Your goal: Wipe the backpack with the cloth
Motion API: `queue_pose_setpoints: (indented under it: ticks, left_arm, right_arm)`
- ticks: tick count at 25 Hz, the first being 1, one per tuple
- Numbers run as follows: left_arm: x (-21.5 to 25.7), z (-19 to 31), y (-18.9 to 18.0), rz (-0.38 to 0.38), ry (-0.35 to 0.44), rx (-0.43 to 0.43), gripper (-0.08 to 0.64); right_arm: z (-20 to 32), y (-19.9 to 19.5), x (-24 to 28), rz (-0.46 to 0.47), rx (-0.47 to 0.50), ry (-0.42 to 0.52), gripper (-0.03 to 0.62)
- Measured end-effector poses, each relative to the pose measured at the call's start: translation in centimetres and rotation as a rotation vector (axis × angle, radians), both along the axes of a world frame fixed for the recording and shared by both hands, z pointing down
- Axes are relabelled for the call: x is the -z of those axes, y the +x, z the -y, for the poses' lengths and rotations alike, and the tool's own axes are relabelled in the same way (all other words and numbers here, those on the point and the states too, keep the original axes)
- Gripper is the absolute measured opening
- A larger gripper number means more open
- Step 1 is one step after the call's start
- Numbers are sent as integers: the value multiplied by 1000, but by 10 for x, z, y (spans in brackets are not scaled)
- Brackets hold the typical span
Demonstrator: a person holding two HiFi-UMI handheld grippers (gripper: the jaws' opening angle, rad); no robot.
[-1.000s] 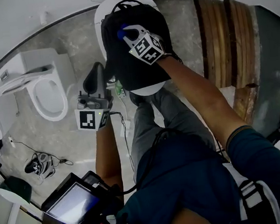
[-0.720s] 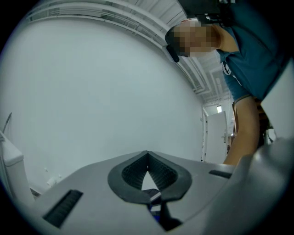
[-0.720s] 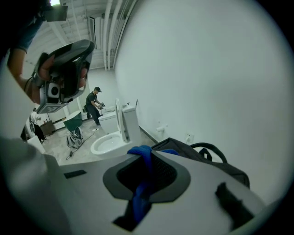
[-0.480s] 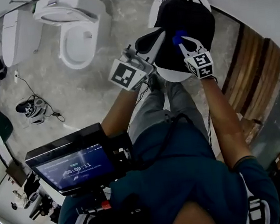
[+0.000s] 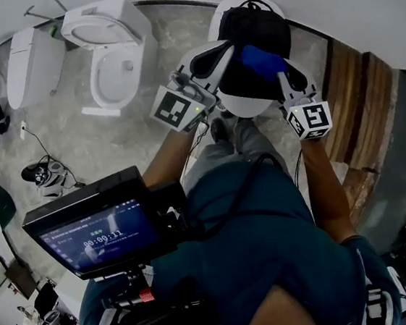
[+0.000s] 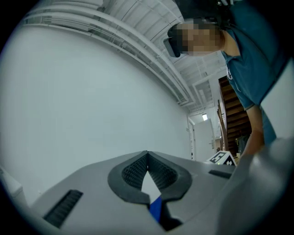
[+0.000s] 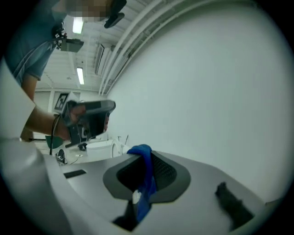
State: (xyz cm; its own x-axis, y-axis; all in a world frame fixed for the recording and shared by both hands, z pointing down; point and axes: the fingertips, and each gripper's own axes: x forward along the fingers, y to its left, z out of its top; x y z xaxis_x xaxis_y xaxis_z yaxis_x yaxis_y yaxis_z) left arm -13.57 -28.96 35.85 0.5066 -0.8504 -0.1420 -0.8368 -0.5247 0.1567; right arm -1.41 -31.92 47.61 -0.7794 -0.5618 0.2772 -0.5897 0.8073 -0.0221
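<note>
The black backpack (image 5: 254,25) rests on a round white table (image 5: 249,106) at the top of the head view. My right gripper (image 5: 278,73) is shut on the blue cloth (image 5: 261,59), which hangs over the backpack's near part. In the right gripper view the cloth (image 7: 146,176) is pinched between the jaws of the right gripper (image 7: 146,158), which faces a white wall. My left gripper (image 5: 228,46) is just left of the cloth at the backpack's near-left edge. In its own view the left gripper (image 6: 147,155) has its tips together, with no backpack in sight.
A white toilet (image 5: 112,59) stands on the concrete floor to the left. Wooden stairs (image 5: 362,103) run down the right side. A monitor rig (image 5: 94,232) hangs on the person's chest. Shoes and cables (image 5: 44,172) lie at the far left.
The head view has swung round. My right gripper has drawn the cloth from the backpack's middle toward its near edge. My left gripper has come up beside the backpack.
</note>
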Motion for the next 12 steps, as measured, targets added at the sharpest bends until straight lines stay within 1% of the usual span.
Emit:
queue_pose_setpoints:
  ticks: [3, 5, 8, 12]
  left_arm:
    - [49, -41, 1, 9, 65, -11, 3]
    - [66, -53, 2, 13, 80, -27, 3]
    - [80, -67, 8, 13, 66, -55, 3]
    - [95, -94, 22, 14, 38, -77, 3]
  right_arm:
    - [-35, 20, 88, 89, -71, 120, 28]
    - [-51, 34, 130, 134, -107, 176, 28]
    - [-71, 55, 179, 194, -146, 228, 29]
    - [-102, 81, 229, 257, -183, 259, 28]
